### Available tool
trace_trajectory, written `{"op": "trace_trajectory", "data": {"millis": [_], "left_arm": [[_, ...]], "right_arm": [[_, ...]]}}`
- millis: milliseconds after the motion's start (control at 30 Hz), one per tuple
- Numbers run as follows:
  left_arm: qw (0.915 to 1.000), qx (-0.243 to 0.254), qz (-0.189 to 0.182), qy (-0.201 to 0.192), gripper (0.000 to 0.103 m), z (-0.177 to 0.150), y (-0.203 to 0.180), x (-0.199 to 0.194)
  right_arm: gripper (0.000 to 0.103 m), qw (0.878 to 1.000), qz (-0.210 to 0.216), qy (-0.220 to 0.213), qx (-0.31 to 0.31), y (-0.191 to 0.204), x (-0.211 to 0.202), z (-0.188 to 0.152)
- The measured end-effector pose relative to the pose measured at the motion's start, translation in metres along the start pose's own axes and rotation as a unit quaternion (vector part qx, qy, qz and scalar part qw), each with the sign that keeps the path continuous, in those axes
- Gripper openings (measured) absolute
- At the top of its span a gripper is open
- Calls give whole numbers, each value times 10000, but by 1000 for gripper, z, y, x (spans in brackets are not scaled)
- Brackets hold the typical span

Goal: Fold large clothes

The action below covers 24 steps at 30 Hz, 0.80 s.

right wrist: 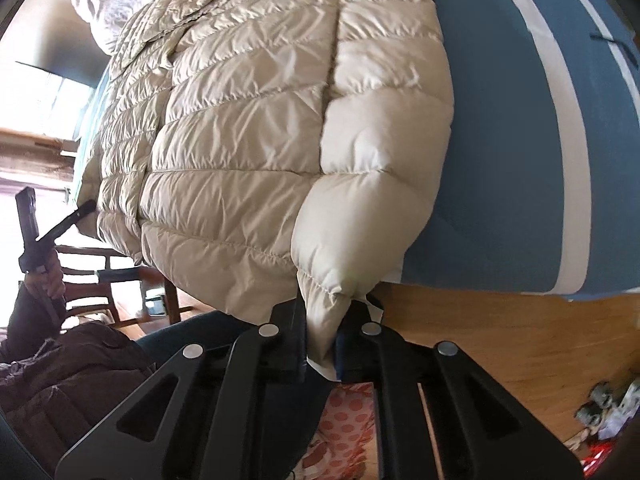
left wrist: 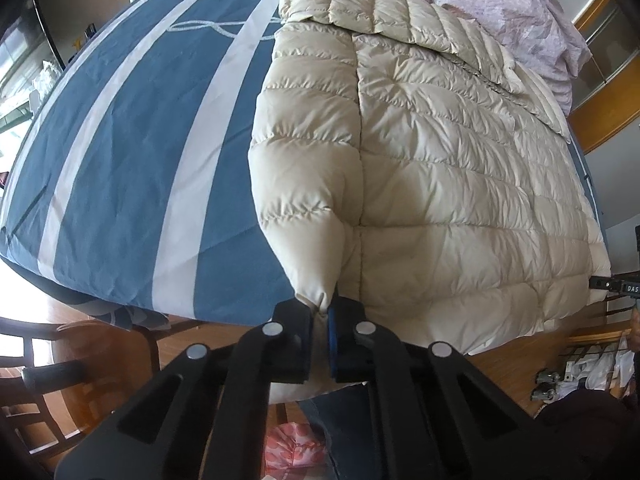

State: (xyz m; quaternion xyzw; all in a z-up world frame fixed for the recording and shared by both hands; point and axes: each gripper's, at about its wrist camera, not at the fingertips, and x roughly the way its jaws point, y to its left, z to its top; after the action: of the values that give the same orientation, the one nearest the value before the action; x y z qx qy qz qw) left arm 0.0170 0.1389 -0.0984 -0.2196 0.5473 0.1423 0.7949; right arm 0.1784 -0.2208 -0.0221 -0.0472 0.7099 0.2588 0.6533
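Observation:
A cream quilted down jacket [left wrist: 440,160] lies flat on a bed with a blue and white striped cover [left wrist: 140,140], its hem hanging over the near edge. My left gripper [left wrist: 324,308] is shut on the hem's left corner, fabric pinched between the pads. In the right wrist view the jacket [right wrist: 240,120] fills the middle, and my right gripper [right wrist: 326,314] is shut on the opposite hem corner, beside the striped cover [right wrist: 500,160]. The left gripper [right wrist: 82,210] shows far left at the hem, with a hand on its handle. The right gripper [left wrist: 600,282] peeks in at the right edge.
A crumpled pink floral duvet [left wrist: 520,12] lies at the bed's head. A wooden chair [left wrist: 40,360] stands on the wooden floor [right wrist: 500,340] left of the bed. Small clutter [right wrist: 608,408] lies on the floor. A pink dotted fabric [left wrist: 292,448] shows below the grippers.

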Motion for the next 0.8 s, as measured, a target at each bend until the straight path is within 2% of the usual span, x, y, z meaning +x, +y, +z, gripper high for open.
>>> {"op": "trace_trajectory", "data": {"millis": [300, 500, 600, 700, 767, 800], "left_arm": [[9999, -45, 27, -96, 4, 2, 0, -5], [9999, -162, 13, 16, 6, 1, 4, 1], [9996, -265, 11, 77, 11, 2, 6, 4], [9991, -370, 79, 172, 30, 2, 9, 8], [9989, -412, 64, 192, 33, 1, 9, 9], [9990, -400, 53, 195, 27, 1, 8, 9]], "right_arm": [[9, 9992, -179, -165, -318, 5, -2, 2], [9, 9986, -223, -202, -438, 5, -5, 5], [9, 9985, -207, -207, -455, 2, -6, 8], [9, 9985, -183, -216, -470, 1, -6, 10], [9, 9985, -170, -222, -469, -1, -7, 12], [9, 9985, -164, -230, -468, -2, -7, 14]]}}
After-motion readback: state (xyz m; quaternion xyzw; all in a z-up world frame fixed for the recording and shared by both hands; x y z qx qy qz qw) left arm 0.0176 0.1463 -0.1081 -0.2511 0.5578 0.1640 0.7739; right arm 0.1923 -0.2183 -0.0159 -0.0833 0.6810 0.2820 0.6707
